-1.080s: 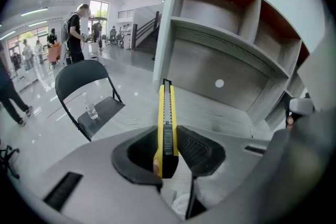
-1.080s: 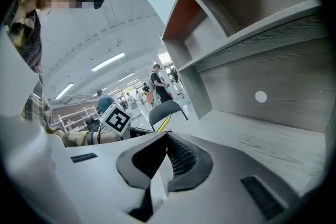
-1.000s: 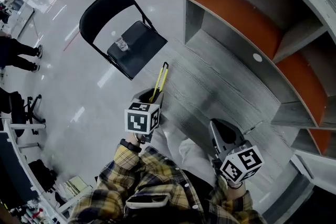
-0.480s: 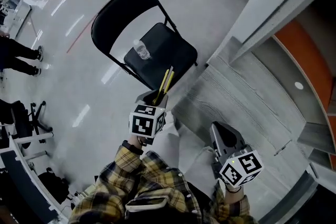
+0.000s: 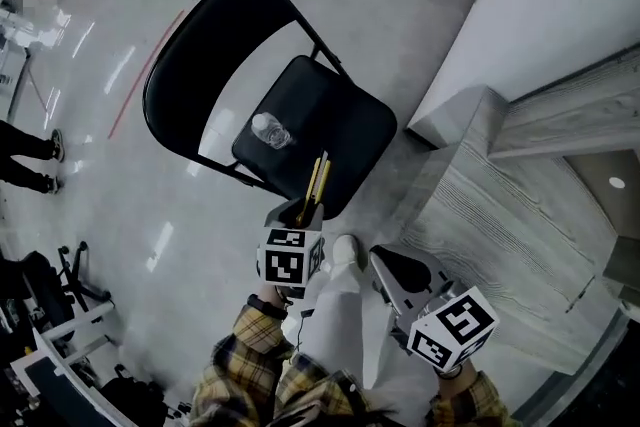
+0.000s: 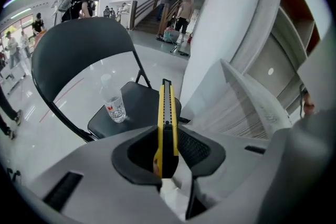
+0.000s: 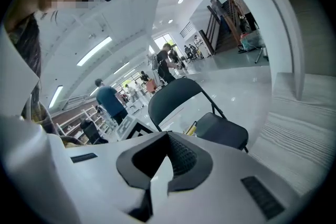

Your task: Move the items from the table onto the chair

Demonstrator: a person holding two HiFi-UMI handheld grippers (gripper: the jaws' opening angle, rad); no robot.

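Jaws of the left gripper [image 6: 167, 157] clamp a yellow utility knife [image 6: 166, 107] by the near edge of the chair [image 5: 345, 130]; the right gripper [image 5: 390, 270] is closed, empty. Released early, the knife could miss the chair or hit the bottle [image 5: 270, 130]

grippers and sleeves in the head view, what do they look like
Both the left gripper and right gripper have grey bodies, black textured pads and a white cube with black square markers. The sleeves are yellow and dark plaid.
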